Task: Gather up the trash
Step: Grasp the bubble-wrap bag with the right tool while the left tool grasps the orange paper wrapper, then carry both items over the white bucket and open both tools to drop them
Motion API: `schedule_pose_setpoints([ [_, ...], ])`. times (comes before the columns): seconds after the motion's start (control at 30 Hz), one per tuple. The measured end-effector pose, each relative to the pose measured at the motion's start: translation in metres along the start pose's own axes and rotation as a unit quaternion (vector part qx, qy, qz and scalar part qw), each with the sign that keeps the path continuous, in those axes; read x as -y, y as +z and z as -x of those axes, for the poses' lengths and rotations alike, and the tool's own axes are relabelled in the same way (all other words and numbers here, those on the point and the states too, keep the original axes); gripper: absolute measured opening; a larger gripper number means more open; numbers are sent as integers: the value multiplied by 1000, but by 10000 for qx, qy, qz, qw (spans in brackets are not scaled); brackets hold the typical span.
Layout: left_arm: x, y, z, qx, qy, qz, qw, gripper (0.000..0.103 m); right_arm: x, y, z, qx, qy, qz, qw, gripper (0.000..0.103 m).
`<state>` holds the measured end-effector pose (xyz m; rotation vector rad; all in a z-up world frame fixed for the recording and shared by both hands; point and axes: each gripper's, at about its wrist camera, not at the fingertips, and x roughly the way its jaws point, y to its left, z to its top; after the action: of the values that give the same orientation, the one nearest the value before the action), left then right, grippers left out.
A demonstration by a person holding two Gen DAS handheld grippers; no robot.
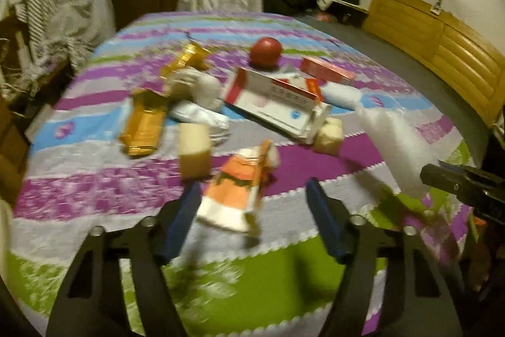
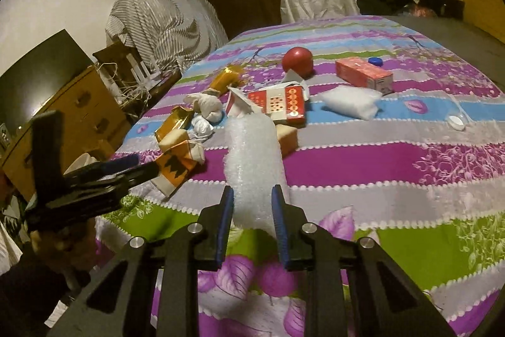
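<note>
No legible writing on cartons (image 2: 277, 105).

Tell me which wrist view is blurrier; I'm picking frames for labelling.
Left wrist view: motion smear across the orange carton and bedspread. Right wrist view: sharper, bubble wrap texture readable between the right tongs. Both dim, warm-lit, fisheye-curved at the edges.

Ahead of the tongs, bed (image 2: 394, 153) with striped cover, strewn with boxes (image 2: 363, 75), wrappers (image 2: 175, 123), ball (image 2: 297, 59).
</note>
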<state>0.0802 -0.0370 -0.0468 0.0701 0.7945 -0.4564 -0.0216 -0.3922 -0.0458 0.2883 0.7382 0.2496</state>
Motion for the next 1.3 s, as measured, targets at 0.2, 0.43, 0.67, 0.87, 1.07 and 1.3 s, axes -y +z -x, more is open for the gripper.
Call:
schedule_pose_setpoints([
  [0.2, -2, -1, -31, -458, -441, 167, 9978, 15, 6, -4, -5, -41, 90, -109, 9999, 26],
  [0.43, -8, -5, -13, -276, 169, 457, 9984, 5, -7, -4, -11, -71, 119, 28, 9999, 25],
  [0.67, -31, -3, 49, 218, 1334, 498, 9896, 5, -54, 9, -24, -64, 375, 422, 9984, 24],
  [0.87, -77, -8, 98, 406, 2162, 770, 9725, 5, -125, 31, -54, -206, 890, 986, 9909, 24],
  [1.07, -140, -18, 146, 445, 2830, 1199, 9505, 5, -218, 57, -89, -485, 1472, 1533, 9759, 24],
  [1.3, -209, -32, 193, 421, 3440, 1557, 9250, 5, -327, 81, -126, -977, 1796, 2141, 9552, 24],
])
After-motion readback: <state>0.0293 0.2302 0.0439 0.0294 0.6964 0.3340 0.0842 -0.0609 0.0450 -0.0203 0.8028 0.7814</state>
